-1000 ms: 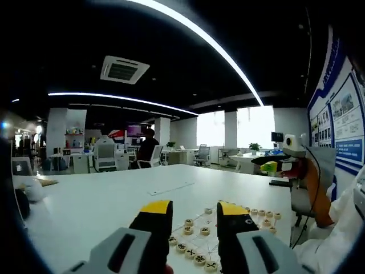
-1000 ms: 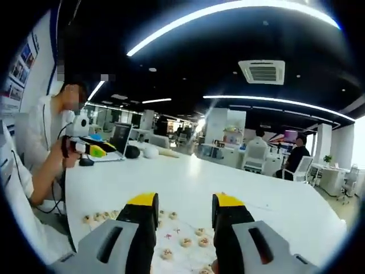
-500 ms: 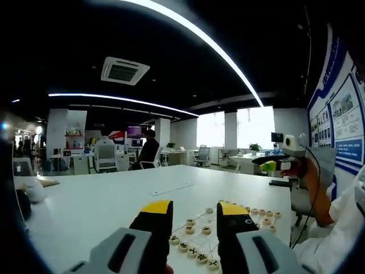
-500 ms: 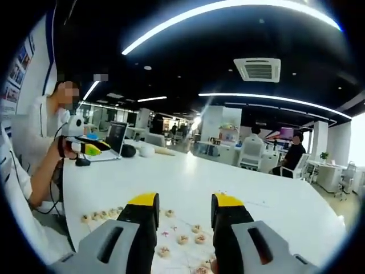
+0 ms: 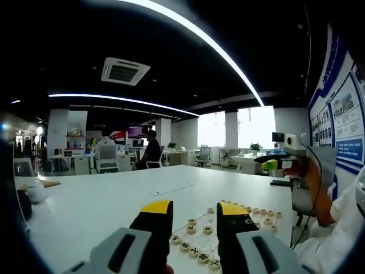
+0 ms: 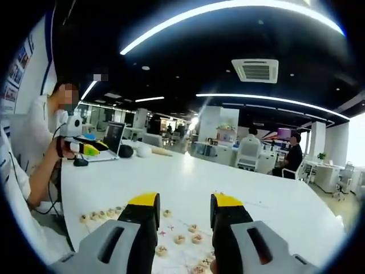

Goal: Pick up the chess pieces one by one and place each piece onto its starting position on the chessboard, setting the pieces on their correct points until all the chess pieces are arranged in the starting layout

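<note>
Round wooden chess pieces (image 5: 191, 229) lie scattered on the faint lines of a chessboard (image 5: 201, 241) on a white table. A row of pieces (image 5: 263, 213) runs along the board's right side. My left gripper (image 5: 194, 208) hangs above them, open, nothing between its yellow-tipped jaws. In the right gripper view, loose pieces (image 6: 179, 239) lie on the board (image 6: 175, 252) and a row of pieces (image 6: 100, 216) sits at the left. My right gripper (image 6: 185, 201) hovers over them, open and holding nothing.
The white table (image 5: 97, 205) stretches far ahead. A person in white holds up a hand-held device (image 5: 282, 162) at the table's end, also seen as device (image 6: 78, 144). A laptop (image 6: 114, 140) and a dark object (image 6: 125, 151) sit beyond. Office desks and seated people fill the background.
Both views have drifted slightly, the right one more. The jaws of both grippers stay equally wide apart, and no piece has moved or been taken.
</note>
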`<move>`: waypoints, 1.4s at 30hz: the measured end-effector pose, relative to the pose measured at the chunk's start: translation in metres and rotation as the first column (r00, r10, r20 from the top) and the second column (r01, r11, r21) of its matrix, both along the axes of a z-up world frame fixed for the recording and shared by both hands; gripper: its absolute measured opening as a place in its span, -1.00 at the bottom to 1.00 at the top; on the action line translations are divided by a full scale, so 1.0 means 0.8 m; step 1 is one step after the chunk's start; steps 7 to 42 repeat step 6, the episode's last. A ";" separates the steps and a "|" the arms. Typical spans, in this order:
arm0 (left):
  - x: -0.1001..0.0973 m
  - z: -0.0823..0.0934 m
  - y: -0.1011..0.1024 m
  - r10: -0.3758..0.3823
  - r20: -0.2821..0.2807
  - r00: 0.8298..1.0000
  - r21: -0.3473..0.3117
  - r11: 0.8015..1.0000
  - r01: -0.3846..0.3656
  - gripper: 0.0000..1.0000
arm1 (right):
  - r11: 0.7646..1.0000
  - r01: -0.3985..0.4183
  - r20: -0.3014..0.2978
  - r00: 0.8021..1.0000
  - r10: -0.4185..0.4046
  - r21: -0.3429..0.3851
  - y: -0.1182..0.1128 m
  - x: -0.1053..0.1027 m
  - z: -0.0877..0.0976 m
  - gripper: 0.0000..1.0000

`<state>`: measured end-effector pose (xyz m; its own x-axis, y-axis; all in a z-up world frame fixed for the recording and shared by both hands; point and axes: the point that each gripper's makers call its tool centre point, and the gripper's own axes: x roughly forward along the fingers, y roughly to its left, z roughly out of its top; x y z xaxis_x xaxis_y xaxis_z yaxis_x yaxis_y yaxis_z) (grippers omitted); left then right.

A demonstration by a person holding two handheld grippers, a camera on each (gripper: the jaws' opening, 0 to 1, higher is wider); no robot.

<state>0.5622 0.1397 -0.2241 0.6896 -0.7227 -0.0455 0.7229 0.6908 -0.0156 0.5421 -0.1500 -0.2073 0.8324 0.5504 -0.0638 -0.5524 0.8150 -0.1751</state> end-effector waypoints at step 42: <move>0.000 0.001 0.001 0.001 0.002 1.000 -0.001 1.000 -0.001 -0.36 | 1.000 0.003 -0.011 1.000 -0.003 -0.006 0.000 0.002 -0.005 -0.27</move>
